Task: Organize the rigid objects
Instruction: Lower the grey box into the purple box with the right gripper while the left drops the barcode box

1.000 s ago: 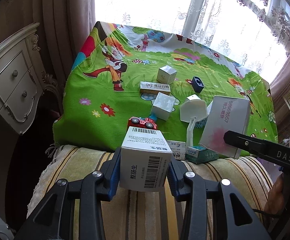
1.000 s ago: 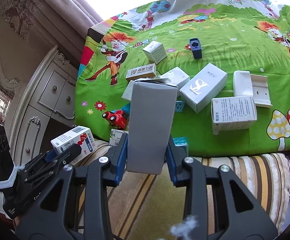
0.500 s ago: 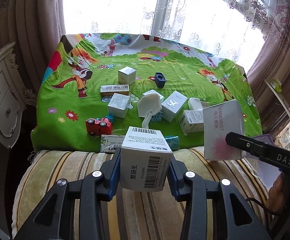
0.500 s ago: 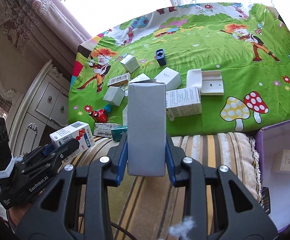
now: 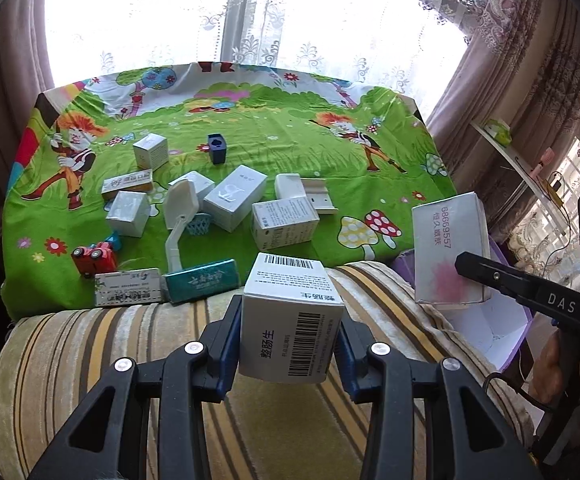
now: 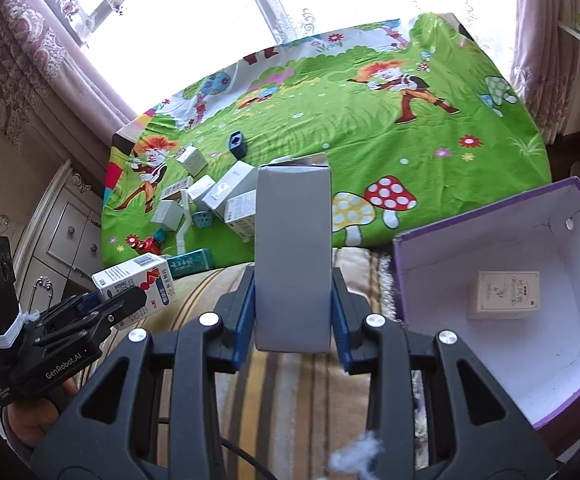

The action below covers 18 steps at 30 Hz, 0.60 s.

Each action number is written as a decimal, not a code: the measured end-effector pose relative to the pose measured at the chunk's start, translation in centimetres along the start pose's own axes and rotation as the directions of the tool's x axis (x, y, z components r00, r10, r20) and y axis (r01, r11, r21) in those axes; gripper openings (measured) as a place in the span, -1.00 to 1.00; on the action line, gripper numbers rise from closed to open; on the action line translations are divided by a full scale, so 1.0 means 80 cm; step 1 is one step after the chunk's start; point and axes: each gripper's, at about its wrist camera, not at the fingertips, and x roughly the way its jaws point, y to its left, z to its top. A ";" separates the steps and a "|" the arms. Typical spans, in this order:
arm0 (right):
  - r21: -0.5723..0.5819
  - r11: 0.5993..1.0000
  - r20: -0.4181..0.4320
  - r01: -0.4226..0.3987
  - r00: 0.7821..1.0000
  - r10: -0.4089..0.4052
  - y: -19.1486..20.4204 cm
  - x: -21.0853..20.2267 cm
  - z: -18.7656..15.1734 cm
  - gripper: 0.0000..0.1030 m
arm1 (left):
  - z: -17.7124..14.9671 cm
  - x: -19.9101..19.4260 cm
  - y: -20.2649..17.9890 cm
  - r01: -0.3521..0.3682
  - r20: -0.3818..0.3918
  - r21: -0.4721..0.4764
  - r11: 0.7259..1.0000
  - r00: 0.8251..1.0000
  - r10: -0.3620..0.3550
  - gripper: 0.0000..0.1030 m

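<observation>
Your left gripper (image 5: 290, 344) is clamped on a white barcoded box (image 5: 291, 328) above the striped cushion (image 5: 90, 344). Your right gripper (image 6: 293, 312) is clamped on a tall grey box (image 6: 293, 256), just left of the purple-edged box (image 6: 569, 408).

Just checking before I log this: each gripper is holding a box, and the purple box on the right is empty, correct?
Not quite. The purple box is not empty: the right wrist view shows one small cream box lying inside. The rest holds: the left gripper and right gripper each hold a box.
</observation>
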 end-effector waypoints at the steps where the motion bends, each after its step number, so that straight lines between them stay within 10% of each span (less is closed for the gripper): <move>1: 0.016 1.000 0.005 0.015 1.000 -0.015 -0.012 -0.006 -0.002 -0.26 | 0.001 0.001 -0.008 0.012 -0.002 0.012 1.000 1.000 -0.012 -0.19; 18: 0.279 0.918 0.063 0.284 0.948 -0.312 -0.189 -0.089 -0.019 -0.26 | 0.013 0.018 -0.147 0.216 -0.051 0.202 0.955 0.976 -0.210 -0.19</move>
